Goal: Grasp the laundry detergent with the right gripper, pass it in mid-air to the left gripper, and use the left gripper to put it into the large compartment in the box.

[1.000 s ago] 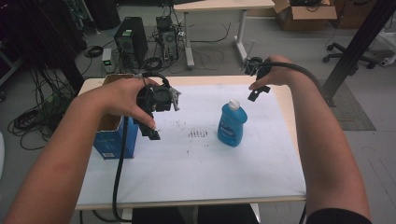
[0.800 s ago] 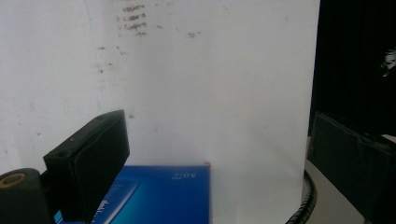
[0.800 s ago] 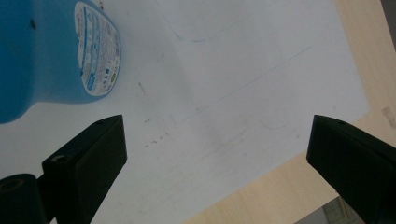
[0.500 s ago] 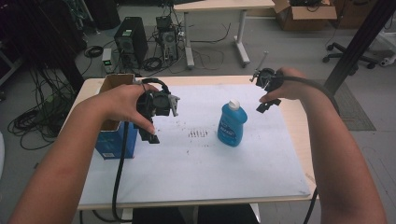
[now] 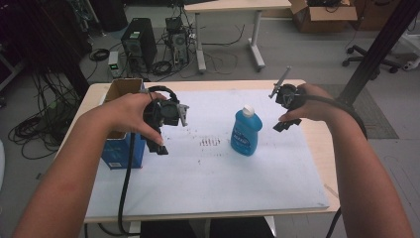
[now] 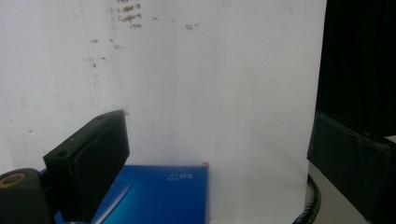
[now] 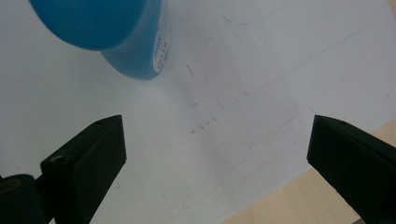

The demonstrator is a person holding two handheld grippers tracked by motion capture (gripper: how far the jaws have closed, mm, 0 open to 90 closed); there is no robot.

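A blue bottle (image 5: 246, 135) with a white cap stands upright in the middle of the white sheet (image 5: 208, 178). My left gripper (image 5: 169, 130) hovers to its left, jaws pointing down beside a blue box (image 5: 120, 151). In the left gripper view the left gripper (image 6: 217, 126) is open, with the blue box (image 6: 159, 196) just below its jaws. My right gripper (image 5: 287, 112) hangs to the right of the bottle, apart from it. In the right gripper view the right gripper (image 7: 217, 123) is open over bare sheet, with the bottle (image 7: 112, 32) at the upper left.
The blue box has an open cardboard top (image 5: 121, 91) and sits at the table's left edge. The wooden table edge (image 5: 317, 134) runs just right of the sheet. Computers, cables, another desk and a chair stand on the floor beyond.
My right gripper has moved right and a little nearer, away from the bottle's cap. The left gripper has dropped slightly toward the near side. The bottle and box have not moved.
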